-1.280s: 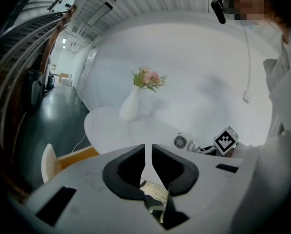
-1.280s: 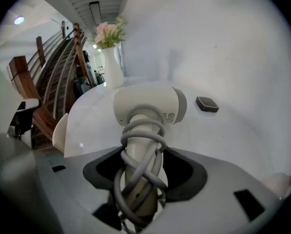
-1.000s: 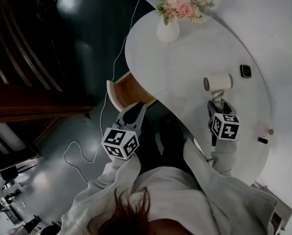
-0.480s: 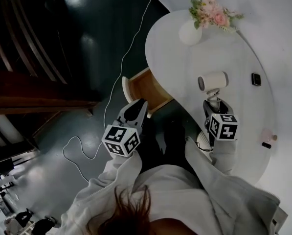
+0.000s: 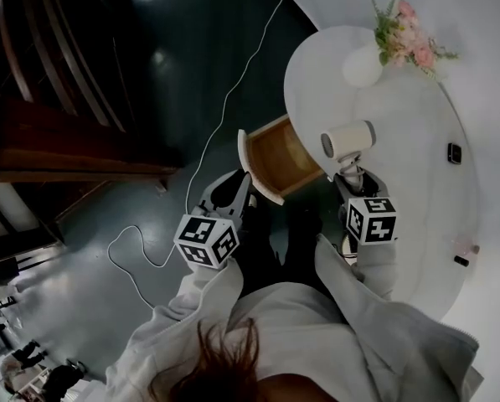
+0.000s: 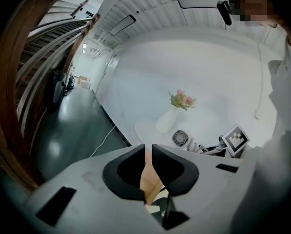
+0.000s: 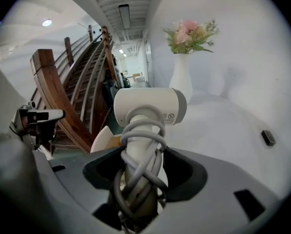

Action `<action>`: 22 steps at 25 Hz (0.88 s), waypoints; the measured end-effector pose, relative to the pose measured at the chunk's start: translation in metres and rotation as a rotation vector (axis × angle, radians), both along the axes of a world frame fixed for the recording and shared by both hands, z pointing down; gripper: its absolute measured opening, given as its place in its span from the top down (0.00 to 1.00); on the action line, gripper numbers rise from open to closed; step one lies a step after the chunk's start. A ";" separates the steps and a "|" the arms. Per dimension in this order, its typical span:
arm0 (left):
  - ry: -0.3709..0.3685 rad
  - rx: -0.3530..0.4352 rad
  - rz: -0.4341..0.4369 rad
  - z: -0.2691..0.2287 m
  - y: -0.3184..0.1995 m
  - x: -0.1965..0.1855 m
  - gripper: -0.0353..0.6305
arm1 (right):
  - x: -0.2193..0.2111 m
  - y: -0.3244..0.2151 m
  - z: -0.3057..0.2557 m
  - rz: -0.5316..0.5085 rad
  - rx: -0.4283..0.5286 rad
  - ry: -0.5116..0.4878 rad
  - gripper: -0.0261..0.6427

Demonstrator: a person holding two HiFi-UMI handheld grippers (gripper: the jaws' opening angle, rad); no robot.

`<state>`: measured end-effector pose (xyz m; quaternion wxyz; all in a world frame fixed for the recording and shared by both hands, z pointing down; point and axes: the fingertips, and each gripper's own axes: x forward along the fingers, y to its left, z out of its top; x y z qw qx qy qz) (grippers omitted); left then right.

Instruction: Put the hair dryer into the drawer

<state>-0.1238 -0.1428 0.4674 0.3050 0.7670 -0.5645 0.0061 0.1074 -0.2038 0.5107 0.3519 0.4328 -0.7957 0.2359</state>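
My right gripper grasps the one dryer; my left gripper, clenched empty, sits eight o'clock of the one drawer.

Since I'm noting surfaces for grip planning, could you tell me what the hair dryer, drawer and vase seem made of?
Hair dryer: likely smooth matte white plastic; a grey, rubbery-looking cord is wound round it. Drawer: the warm brown inside suggests wood, with a white front. Vase: probably white ceramic, evenly smooth.
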 end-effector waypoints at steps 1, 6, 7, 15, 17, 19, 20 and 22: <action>0.002 -0.001 -0.004 0.001 0.001 -0.006 0.87 | -0.010 0.001 0.001 -0.012 -0.002 -0.004 0.52; 0.004 -0.001 -0.019 0.005 0.004 -0.039 0.87 | -0.054 0.003 0.008 -0.053 -0.011 -0.015 0.52; 0.005 -0.002 -0.021 0.006 0.005 -0.046 0.87 | -0.062 0.003 0.008 -0.058 -0.012 -0.017 0.52; 0.016 -0.016 0.000 0.019 0.005 -0.083 0.87 | -0.118 0.014 0.019 -0.089 -0.037 -0.033 0.52; 0.021 -0.017 0.012 0.021 0.005 -0.087 0.87 | -0.127 0.019 0.022 -0.090 -0.050 -0.044 0.52; 0.023 -0.016 0.022 0.023 0.006 -0.089 0.87 | -0.134 0.024 0.025 -0.092 -0.059 -0.049 0.52; 0.024 -0.015 0.026 0.025 0.007 -0.089 0.87 | -0.136 0.026 0.027 -0.096 -0.060 -0.046 0.52; 0.025 -0.022 0.036 0.030 0.009 -0.090 0.87 | -0.143 0.031 0.031 -0.106 -0.065 -0.038 0.52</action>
